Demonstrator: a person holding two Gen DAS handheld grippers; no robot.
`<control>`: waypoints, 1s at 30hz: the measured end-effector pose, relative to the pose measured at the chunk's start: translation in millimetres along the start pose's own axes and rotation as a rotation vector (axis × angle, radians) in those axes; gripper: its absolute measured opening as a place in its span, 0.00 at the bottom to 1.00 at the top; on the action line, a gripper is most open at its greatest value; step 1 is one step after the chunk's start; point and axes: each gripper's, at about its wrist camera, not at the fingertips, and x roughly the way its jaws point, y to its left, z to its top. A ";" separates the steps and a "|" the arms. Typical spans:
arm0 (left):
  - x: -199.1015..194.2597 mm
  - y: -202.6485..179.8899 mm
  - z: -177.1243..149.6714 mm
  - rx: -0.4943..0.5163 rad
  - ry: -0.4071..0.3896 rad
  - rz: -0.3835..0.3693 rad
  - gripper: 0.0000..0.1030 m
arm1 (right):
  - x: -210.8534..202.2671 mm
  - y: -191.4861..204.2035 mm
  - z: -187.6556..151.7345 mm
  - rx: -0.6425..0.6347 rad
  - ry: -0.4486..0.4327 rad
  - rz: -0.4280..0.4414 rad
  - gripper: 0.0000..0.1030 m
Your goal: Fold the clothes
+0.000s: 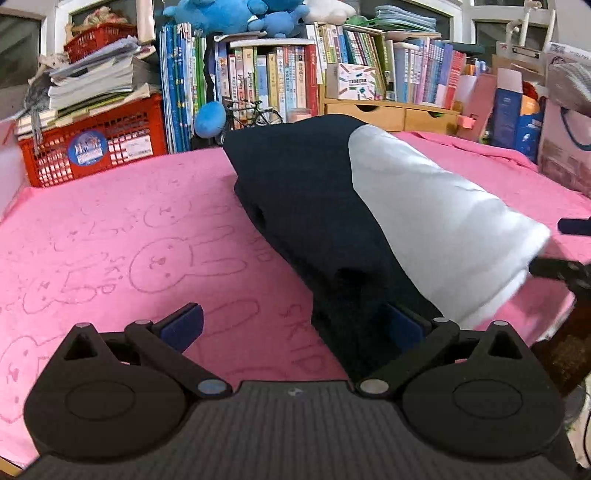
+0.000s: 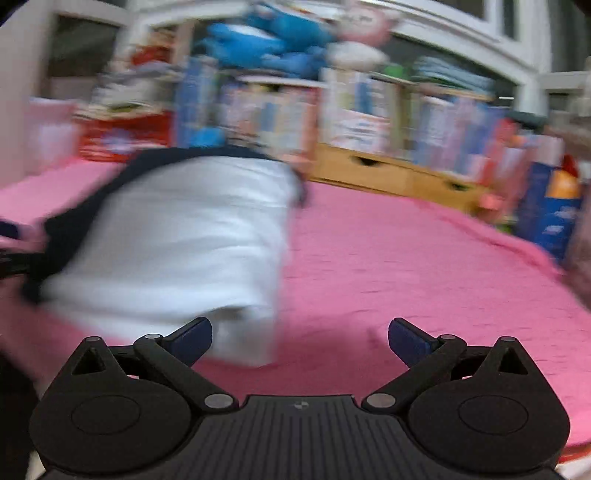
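Both tools (image 1: pixel 295 325) (image 2: pixel 300 341) gaping; garment (image 1: pixel 332 206) folded.

A pink cloth with bunny drawings (image 1: pixel 147 236) is being spread over the desk. Behind it, many books (image 1: pixel 273 81) are being kept in a row. Blue soft toys (image 1: pixel 236 14) are being stored on top. A red crate (image 1: pixel 96 144) is being used to hold up stacked papers (image 1: pixel 96 77). Small wooden drawers (image 1: pixel 391 114) are being kept under the books.

Home room, crammed bookshelf (image 1: pixel 280 74), plush toys (image 1: pixel 236 16)
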 end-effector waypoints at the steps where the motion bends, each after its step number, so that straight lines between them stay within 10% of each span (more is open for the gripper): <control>1: -2.9 3.7 -0.7 -0.004 0.005 -0.010 1.00 | -10.4 -0.8 -1.5 0.003 -0.024 0.067 1.00; 8: -33.4 22.1 24.5 -0.024 -0.077 -0.007 1.00 | -15.9 5.6 34.9 0.132 -0.225 0.176 0.94; 11: -45.5 22.1 44.1 -0.009 -0.162 0.014 1.00 | 15.8 24.3 47.6 0.138 -0.188 0.147 0.72; 15: -35.5 7.9 60.8 -0.002 -0.194 0.013 1.00 | 44.1 49.8 33.6 0.093 -0.107 0.103 0.71; 30: 66.9 -26.5 29.6 0.062 -0.023 0.007 1.00 | 29.8 72.4 -0.8 0.072 -0.092 0.100 0.71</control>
